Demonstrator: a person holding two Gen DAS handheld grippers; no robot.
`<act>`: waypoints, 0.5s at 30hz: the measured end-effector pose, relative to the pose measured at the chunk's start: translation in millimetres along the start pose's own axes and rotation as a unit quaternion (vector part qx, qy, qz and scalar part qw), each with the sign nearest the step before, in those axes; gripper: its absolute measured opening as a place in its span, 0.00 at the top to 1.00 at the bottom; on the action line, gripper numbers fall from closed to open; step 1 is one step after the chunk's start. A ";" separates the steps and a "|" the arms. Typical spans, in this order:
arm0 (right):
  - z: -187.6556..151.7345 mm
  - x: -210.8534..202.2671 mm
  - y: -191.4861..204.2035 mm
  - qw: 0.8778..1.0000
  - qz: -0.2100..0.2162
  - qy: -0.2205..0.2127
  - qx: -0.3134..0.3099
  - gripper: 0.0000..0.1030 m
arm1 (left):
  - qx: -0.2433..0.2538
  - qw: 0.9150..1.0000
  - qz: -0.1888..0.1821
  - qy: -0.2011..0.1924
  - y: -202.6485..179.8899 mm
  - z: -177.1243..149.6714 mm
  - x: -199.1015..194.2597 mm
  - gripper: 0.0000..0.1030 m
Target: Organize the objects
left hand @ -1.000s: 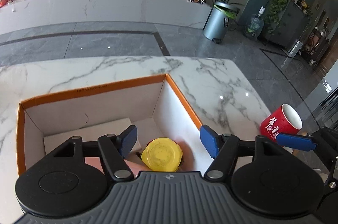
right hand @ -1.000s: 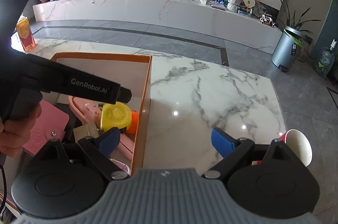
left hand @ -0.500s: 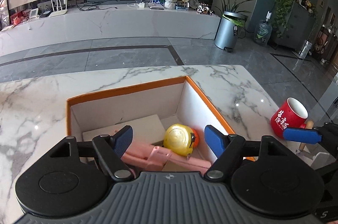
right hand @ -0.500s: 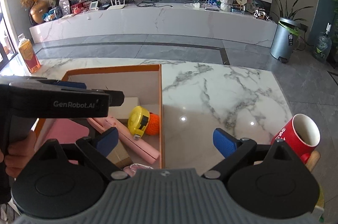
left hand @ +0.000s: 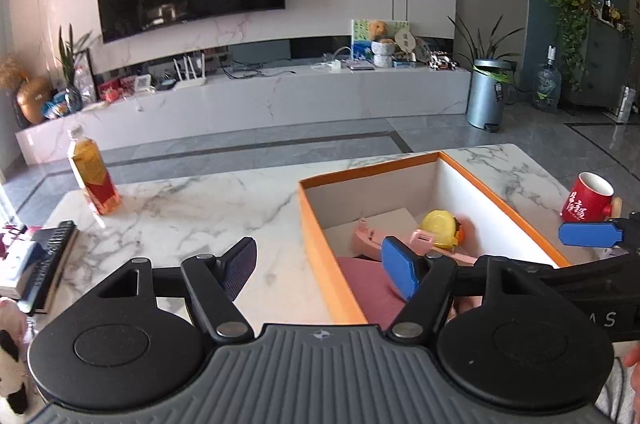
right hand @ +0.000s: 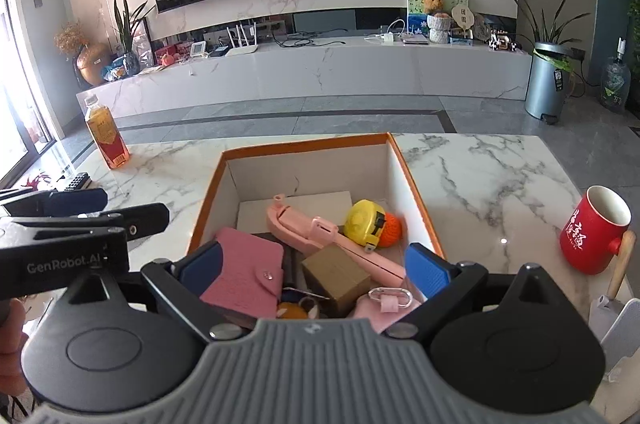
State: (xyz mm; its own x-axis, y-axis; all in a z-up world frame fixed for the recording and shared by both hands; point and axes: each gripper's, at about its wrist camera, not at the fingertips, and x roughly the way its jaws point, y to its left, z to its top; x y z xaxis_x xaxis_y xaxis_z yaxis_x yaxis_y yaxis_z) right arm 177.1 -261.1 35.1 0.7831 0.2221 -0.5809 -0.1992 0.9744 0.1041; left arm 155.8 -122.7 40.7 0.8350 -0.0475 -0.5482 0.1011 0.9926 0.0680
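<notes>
Box [right hand: 416, 200] w/ tape measure [right hand: 362, 222] (yellow)

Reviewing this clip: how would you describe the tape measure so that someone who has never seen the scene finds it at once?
Start at the orange-rimmed box on the marble table and look at its far right corner. The tape measure lies there, between a long pink gadget and an orange ball. It is the only yellow, roundish case in the box.
</notes>
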 end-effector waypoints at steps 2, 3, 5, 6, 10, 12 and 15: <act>-10.3 -5.9 9.5 1.000 -0.002 -0.006 0.002 0.04 | 0.004 0.999 0.022 -0.022 5.7 -11.9 -13.6 0.13; -15.6 -8.0 13.1 1.000 -0.004 -0.004 0.004 0.04 | 0.002 0.999 0.023 -0.025 8.1 -16.9 -18.6 0.13; -26.2 -12.1 18.9 1.000 -0.008 -0.003 0.007 0.04 | -0.012 1.000 0.014 -0.019 13.8 -25.6 -24.4 0.13; -32.2 -15.0 21.9 1.000 -0.010 -0.005 0.006 0.04 | -0.022 1.000 0.012 -0.019 16.9 -29.9 -27.1 0.13; -50.0 -23.1 31.3 1.000 -0.024 -0.005 -0.007 0.04 | -0.032 0.998 0.020 -0.040 23.8 -46.7 -37.9 0.13; -58.6 -26.1 34.6 1.000 -0.027 -0.003 -0.012 0.04 | -0.034 0.998 0.024 -0.046 27.1 -51.3 -42.1 0.13; -67.7 -31.3 35.3 1.000 -0.028 -0.002 -0.006 0.04 | -0.051 0.998 0.017 -0.040 33.7 -55.8 -42.5 0.13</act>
State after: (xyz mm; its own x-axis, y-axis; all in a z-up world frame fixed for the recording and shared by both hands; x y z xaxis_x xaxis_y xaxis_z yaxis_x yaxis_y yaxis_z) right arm 105.7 -236.0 2.3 0.7952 0.1666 -0.5830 -0.1611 0.9850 0.0617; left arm 93.5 -81.0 19.7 0.8782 -0.0194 -0.4780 0.0209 0.9998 -0.0022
